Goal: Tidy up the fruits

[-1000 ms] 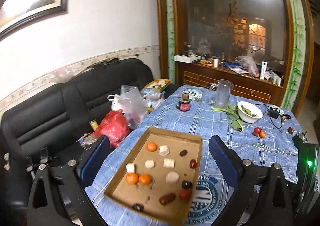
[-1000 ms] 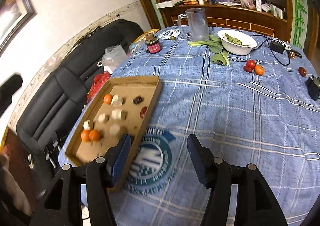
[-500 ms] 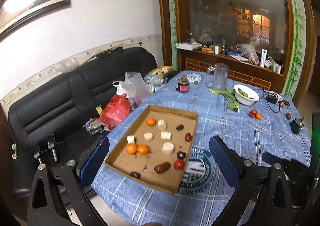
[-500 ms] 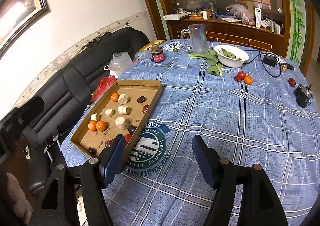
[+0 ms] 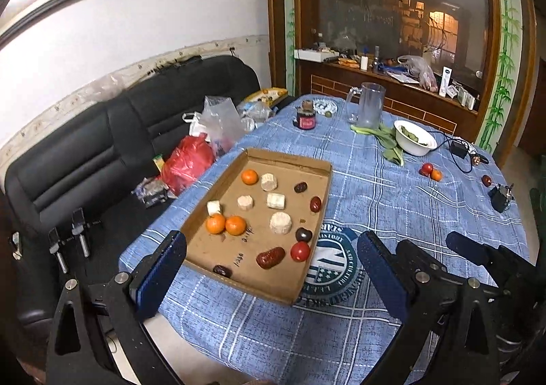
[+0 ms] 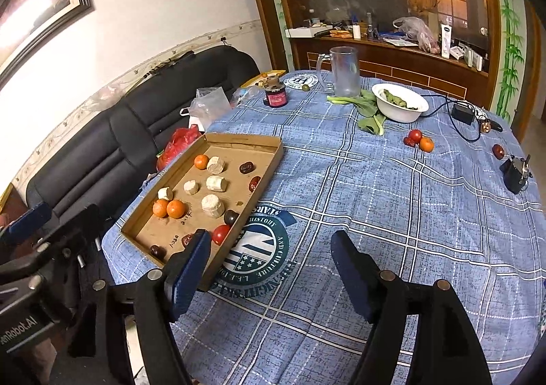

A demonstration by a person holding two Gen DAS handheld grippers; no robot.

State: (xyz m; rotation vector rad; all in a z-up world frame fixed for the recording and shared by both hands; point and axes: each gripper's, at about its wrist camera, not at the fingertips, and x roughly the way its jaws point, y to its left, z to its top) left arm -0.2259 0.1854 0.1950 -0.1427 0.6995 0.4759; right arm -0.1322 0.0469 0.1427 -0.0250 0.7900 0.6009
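Note:
A shallow cardboard tray (image 5: 283, 154) (image 6: 269, 163) lies on the blue checked tablecloth. It holds small oranges (image 5: 226, 224) (image 6: 169, 208), pale round pieces (image 5: 280, 223), dark red dates (image 5: 270, 257) and a red tomato (image 5: 300, 251) (image 6: 221, 234). More small fruits (image 5: 430, 172) (image 6: 419, 140) lie loose at the far right of the table, with one dark red fruit (image 6: 498, 151) further right. My left gripper (image 5: 269, 264) is open and empty, held back above the tray's near edge. My right gripper (image 6: 271, 257) is open and empty above the round logo, right of the tray.
A white bowl (image 5: 414, 138) with greens, a clear jug (image 5: 370, 105), a dark jar (image 5: 306, 115) and a cable with adapter (image 5: 457, 148) stand at the far side. A black sofa (image 5: 85, 153) with plastic bags (image 5: 186, 163) is on the left. A black object (image 6: 515, 170) sits at the right edge.
Both grippers have pulled back and up from the table, so the tray and table look smaller and farther. Both stay open and empty. Nothing on the table has moved.

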